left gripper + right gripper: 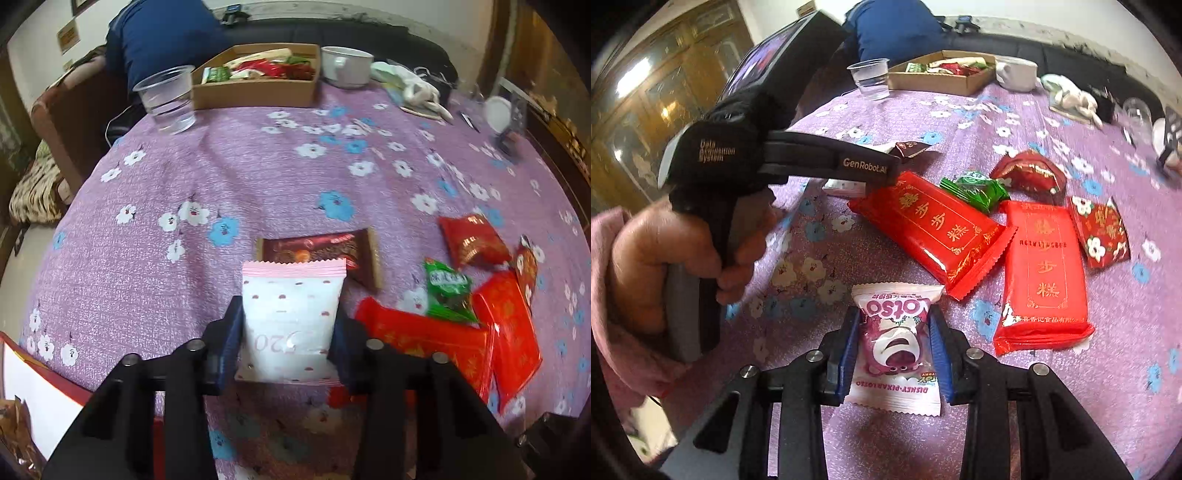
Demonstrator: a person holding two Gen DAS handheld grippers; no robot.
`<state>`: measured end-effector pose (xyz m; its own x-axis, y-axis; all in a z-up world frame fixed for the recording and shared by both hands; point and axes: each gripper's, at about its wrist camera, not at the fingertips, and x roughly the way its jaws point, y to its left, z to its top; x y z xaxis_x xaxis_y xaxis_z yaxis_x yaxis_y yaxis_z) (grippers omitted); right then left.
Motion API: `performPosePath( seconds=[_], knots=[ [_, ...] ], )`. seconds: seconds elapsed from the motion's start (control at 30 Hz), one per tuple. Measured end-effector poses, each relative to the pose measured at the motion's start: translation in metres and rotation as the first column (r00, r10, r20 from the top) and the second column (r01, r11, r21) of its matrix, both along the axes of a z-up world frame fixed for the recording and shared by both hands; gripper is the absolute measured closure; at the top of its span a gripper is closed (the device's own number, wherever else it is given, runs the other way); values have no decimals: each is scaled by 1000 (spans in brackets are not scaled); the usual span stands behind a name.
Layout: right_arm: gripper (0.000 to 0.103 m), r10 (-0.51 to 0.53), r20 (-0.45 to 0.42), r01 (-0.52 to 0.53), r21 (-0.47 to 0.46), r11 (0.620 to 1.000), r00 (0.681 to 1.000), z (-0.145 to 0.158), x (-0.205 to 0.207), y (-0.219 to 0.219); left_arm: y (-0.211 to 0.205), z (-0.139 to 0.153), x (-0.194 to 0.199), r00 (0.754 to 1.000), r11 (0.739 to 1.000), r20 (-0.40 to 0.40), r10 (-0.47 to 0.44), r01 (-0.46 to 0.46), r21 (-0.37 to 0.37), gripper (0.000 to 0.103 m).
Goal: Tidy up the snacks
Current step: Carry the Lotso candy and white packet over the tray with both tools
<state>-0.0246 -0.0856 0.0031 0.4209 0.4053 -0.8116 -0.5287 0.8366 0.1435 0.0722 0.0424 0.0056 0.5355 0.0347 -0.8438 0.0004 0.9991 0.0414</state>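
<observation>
Snacks everywhere on the purple flowered tablecloth (155, 258), and two already in the grippers. Left gripper (291, 332) clamped on a white packet with pink dots (291, 306), pads pressed flat against both long sides, packet standing lengthways along the fingers, serrated pink edge pointing away toward the far side of the table. Just beyond that edge, a brown chocolate bar wrapper (332, 247) lying crosswise, partly hidden behind the packet. Over in the right wrist view, right gripper (894, 343) closed on a pink Lotso candy packet (895, 343), blue pads squeezing its middle, long axis again straight along the fingers. Same view also catches the left hand (665, 266) wrapped round its handle, nose of that tool dipping toward the pile. Off to the right of both tools, still loose: two long red cake packets (938, 236) fanned apart, a green packet (975, 192) wedged between their far ends, smaller red packets (1030, 170) beyond. Key line now, by the look of it: cardboard tray (255, 92) sitting dead ahead at the far edge, already part-filled, between a clear plastic cup (168, 99) and a white mug (347, 66). Straight forward carry for either load, probably; left one lined up more squarely with the tray, cup close on its left flank worth minding. Neither packet lifted clear of the cloth as far as can be told.
</observation>
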Motion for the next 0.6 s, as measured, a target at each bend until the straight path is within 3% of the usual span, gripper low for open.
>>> performPosePath(
  seconds=[0.17,0.3,0.47,0.6],
  knots=[
    [68,2,-30,-1,37,999,1000,1,3,-6,-3,9,-14,999,1000,38,-26,27,-16,68],
    [68,1,-53,7,159,987,999,13,7,-23,-9,38,-47,987,999,155,-50,47,26,68],
    [68,-67,-78,85,255,963,995,19,17,-46,-12,78,-91,945,993,321,-60,26,111,68],
    [68,-119,-102,146,315,938,988,19,24,-56,-7,102,-109,913,984,406,-43,-32,176,67]
  ],
)
